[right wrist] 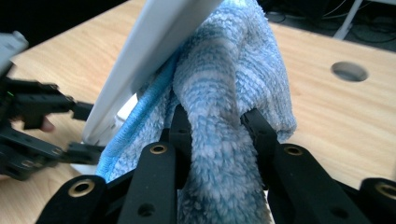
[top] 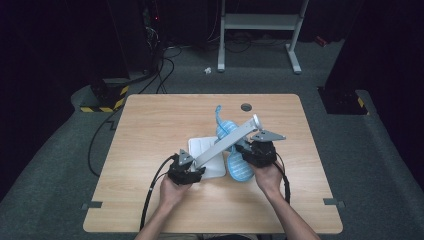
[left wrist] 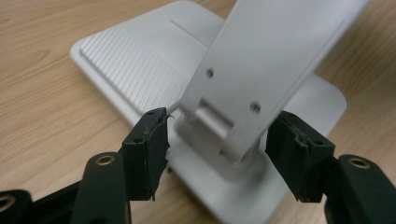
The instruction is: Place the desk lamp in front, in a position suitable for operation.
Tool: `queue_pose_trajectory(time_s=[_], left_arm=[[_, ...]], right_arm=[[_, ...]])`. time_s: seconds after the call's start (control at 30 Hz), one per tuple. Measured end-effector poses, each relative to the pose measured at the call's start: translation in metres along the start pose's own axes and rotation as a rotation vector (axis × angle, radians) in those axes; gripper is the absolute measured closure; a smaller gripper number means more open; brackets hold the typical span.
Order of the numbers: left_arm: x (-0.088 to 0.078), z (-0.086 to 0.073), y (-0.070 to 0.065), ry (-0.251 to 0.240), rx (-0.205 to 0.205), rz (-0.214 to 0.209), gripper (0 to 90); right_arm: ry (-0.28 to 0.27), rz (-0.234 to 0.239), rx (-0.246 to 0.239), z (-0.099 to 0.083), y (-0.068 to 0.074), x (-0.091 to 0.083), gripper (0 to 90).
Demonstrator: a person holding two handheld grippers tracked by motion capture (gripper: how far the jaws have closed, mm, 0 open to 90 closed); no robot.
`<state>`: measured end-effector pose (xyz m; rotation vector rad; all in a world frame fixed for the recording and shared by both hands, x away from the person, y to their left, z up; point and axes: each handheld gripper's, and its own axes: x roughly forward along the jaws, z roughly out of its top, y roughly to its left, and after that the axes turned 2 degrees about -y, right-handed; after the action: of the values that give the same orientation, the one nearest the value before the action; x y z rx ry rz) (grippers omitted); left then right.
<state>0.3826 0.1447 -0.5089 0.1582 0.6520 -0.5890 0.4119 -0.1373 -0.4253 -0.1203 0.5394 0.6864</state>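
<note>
A white stand lies mid-table: a flat ribbed base [top: 206, 149] [left wrist: 130, 70] and a long arm [top: 227, 142] [left wrist: 275, 51] tilted up to the right from a hinge [left wrist: 219, 135]. My left gripper [top: 196, 170] [left wrist: 224, 149] straddles that hinge, open, with its pads [left wrist: 149, 144] standing just off each side. A fluffy blue cloth [top: 239, 169] [right wrist: 233, 70] hangs bunched against the underside of the arm [right wrist: 154, 46]. My right gripper [top: 246, 151] [right wrist: 217, 126] is shut on a fold of it. The left gripper [right wrist: 42, 126] appears at the left of the right gripper view.
The wooden table [top: 150, 130] has a round cable hole [top: 246, 106] [right wrist: 349, 71] near its far edge. Black cables trail from both grippers toward the front edge. Beyond the table, a white metal frame [top: 260, 22] and loose cables stand on the grey floor.
</note>
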Motion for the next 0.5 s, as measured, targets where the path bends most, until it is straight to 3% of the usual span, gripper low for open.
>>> queue_pose_trajectory(time_s=[0.07, 0.2, 0.33, 0.5], left_arm=[[-0.004, -0.005, 0.004, 0.019, -0.016, -0.005, 37.8], [-0.01, -0.011, 0.014, 0.027, -0.093, -0.057, 39.7], [-0.008, -0.011, 0.014, 0.025, -0.112, -0.096, 45.3], [-0.006, -0.013, 0.012, 0.013, -0.128, -0.104, 45.4]], right_arm=[[0.023, 0.01, -0.005, -0.005, 0.004, 0.006, 69.5], [0.081, 0.039, -0.028, -0.017, 0.019, 0.026, 69.5], [0.156, 0.074, -0.054, -0.032, 0.04, 0.053, 69.4], [0.169, 0.09, -0.047, -0.04, 0.05, 0.066, 69.4]])
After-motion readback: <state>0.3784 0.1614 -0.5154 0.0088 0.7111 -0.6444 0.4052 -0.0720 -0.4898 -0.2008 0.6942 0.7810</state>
